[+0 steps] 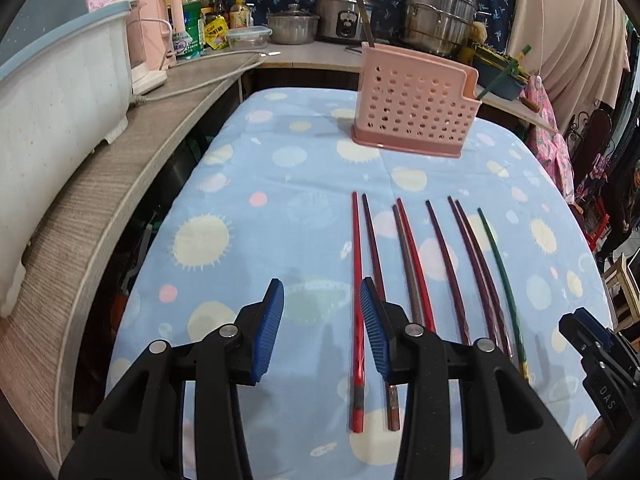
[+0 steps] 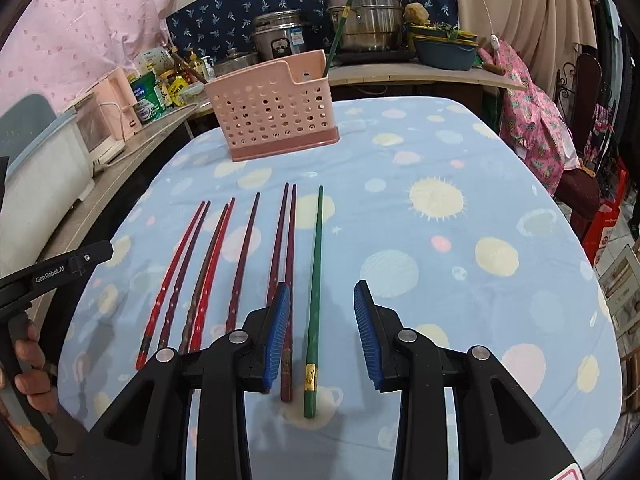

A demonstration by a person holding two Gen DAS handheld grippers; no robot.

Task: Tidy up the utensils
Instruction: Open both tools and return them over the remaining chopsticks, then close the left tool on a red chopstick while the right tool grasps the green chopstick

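Several chopsticks lie side by side on the blue patterned tablecloth (image 1: 280, 208): red ones (image 1: 357, 280), dark maroon ones (image 1: 444, 256) and one green one (image 1: 502, 276). A pink perforated utensil holder (image 1: 416, 108) stands at the far side, with a green chopstick (image 2: 338, 36) upright in it. My left gripper (image 1: 322, 332) is open and empty above the leftmost red chopstick. My right gripper (image 2: 322, 336) is open and empty, with the green chopstick (image 2: 314, 300) lying between its fingers. The holder shows in the right wrist view (image 2: 272, 108) too.
A wooden counter (image 1: 120, 168) runs along the left with a white tub (image 1: 52, 92) and a pink kettle (image 1: 160, 36). Pots (image 1: 436, 12), a rice cooker (image 1: 344, 12) and bottles stand behind the table. Clothes hang at the right (image 2: 532, 120).
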